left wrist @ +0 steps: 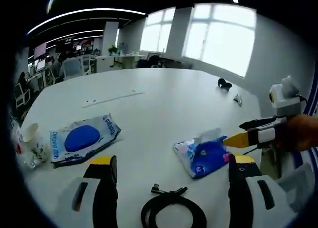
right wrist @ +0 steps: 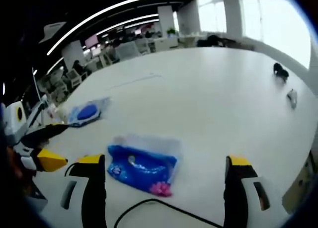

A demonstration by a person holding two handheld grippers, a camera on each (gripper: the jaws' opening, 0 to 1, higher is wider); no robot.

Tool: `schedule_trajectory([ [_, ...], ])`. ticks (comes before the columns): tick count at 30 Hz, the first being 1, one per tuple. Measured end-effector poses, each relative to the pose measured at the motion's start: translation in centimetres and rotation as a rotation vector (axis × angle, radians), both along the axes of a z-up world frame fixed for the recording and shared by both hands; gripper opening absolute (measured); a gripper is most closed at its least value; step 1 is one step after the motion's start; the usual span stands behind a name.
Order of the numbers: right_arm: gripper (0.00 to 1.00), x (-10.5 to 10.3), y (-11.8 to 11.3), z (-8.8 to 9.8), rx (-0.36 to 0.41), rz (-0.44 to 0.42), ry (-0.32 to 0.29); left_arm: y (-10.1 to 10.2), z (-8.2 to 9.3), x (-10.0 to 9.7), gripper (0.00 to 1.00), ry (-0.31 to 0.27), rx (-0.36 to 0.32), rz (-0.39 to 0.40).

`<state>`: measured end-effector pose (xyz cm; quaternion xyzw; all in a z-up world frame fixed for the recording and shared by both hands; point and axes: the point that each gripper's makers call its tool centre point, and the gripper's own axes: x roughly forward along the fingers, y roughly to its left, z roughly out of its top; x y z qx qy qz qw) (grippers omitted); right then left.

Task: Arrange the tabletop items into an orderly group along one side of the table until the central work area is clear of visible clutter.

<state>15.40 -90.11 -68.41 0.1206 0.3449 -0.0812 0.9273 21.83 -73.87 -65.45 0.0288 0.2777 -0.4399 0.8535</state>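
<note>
On the white table (left wrist: pixel 164 99) lies a blue tissue pack (left wrist: pixel 201 156) with a white tissue sticking out. My left gripper (left wrist: pixel 172 160) is open above a coiled black cable (left wrist: pixel 171 210), and the tissue pack sits ahead near its right finger. A wet-wipes pack (left wrist: pixel 82 138) with a blue oval lid lies at the left. My right gripper (left wrist: pixel 243 131) reaches in from the right, just beside the tissue pack. In the right gripper view, my right gripper (right wrist: pixel 165 161) is open, with the tissue pack (right wrist: pixel 144 163) between its fingers, nearer the left one. The left gripper (right wrist: pixel 47 146) shows at the left edge.
A paper cup (left wrist: pixel 32 143) stands at the far left, beyond the wipes. A small black object (right wrist: pixel 280 71) and a small grey one (right wrist: pixel 292 96) lie near the far right table edge. The wipes pack (right wrist: pixel 87 111) and cable (right wrist: pixel 149 208) also show. Office desks and chairs stand beyond.
</note>
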Motion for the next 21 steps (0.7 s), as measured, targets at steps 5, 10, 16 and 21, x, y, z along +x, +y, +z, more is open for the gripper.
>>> schedule_trajectory([
  [5,0.97,-0.5,-0.4,-0.7,0.019,-0.013,0.012,-1.2,-1.2,-0.2,0.97,0.015,0.02,-0.022],
  [10,0.94,-0.9,-0.7,-1.2,0.033,-0.018,0.014,-2.3,-2.4,-0.2,0.97,0.035,0.038,-0.034],
  [16,0.92,-1.0,-0.9,-2.0,0.052,-0.029,0.02,-4.5,-3.5,-1.0,0.98,0.042,0.065,-0.086],
  [21,0.9,-0.9,-1.0,-2.7,0.062,-0.028,0.03,-5.9,-4.4,-1.6,0.99,0.045,0.1,-0.123],
])
